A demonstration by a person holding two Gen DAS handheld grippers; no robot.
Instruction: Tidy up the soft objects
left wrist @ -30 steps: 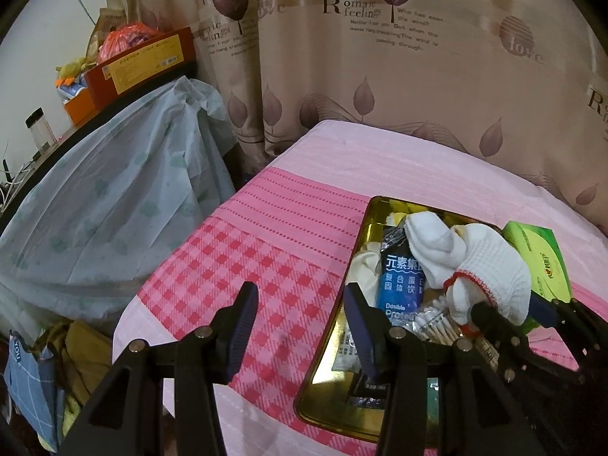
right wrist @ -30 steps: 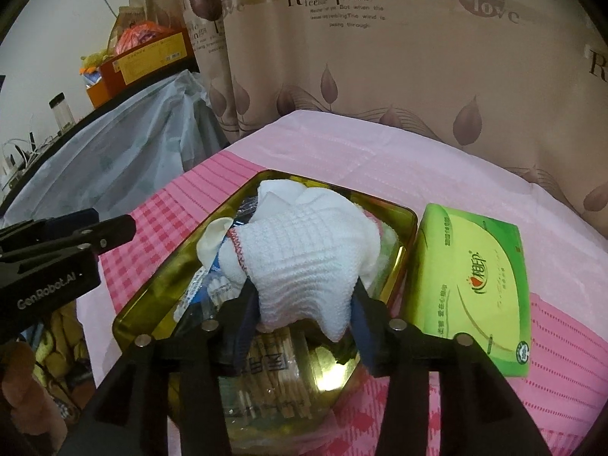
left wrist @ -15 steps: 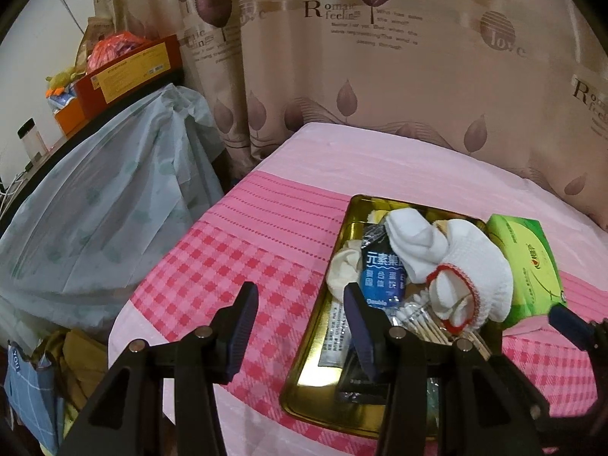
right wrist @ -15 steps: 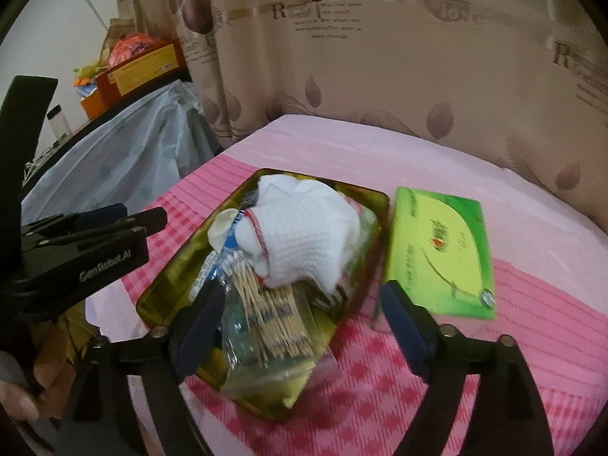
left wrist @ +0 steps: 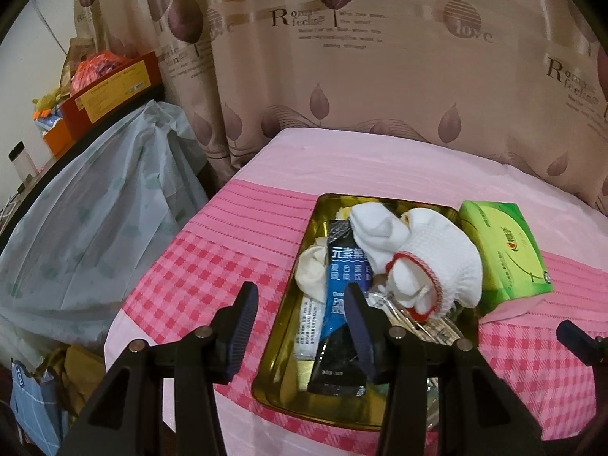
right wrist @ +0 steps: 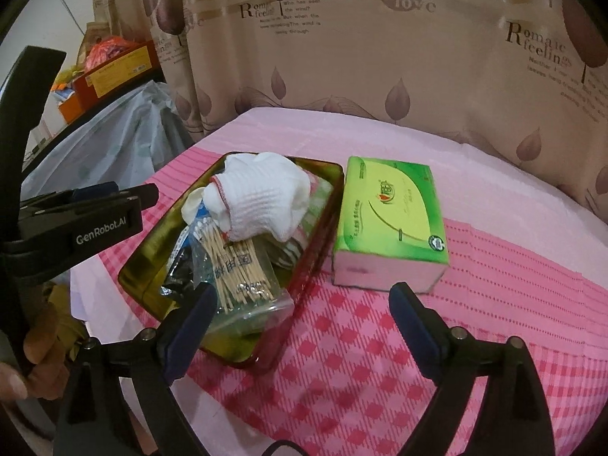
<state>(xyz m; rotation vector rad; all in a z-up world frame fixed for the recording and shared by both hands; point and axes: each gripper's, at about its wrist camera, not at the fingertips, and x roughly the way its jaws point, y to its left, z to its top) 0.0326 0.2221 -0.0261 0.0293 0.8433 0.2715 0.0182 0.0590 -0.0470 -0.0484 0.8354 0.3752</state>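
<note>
The right gripper (right wrist: 298, 306) hangs over the pink checked cloth (right wrist: 342, 364), its jaws wide and opening, nothing between them. Just ahead of its left finger sits the gold tin tray (right wrist: 135, 269), heaped full: a clear bag of cotton swabs (right wrist: 235, 266) nearest, a dark blue sachet (left wrist: 344, 285) beside it, and the white knitted glove (right wrist: 262, 199) piled on top toward the far end. The glove is bunched, its red-trimmed cuff (right wrist: 218, 190) facing left and its bulk running right across the tray. Ahead of the right finger, touching the tray's side, lies a green tissue pack (right wrist: 391, 220). The left gripper (left wrist: 300, 317), jaws apart and empty, hovers at the tray's near left edge.
</note>
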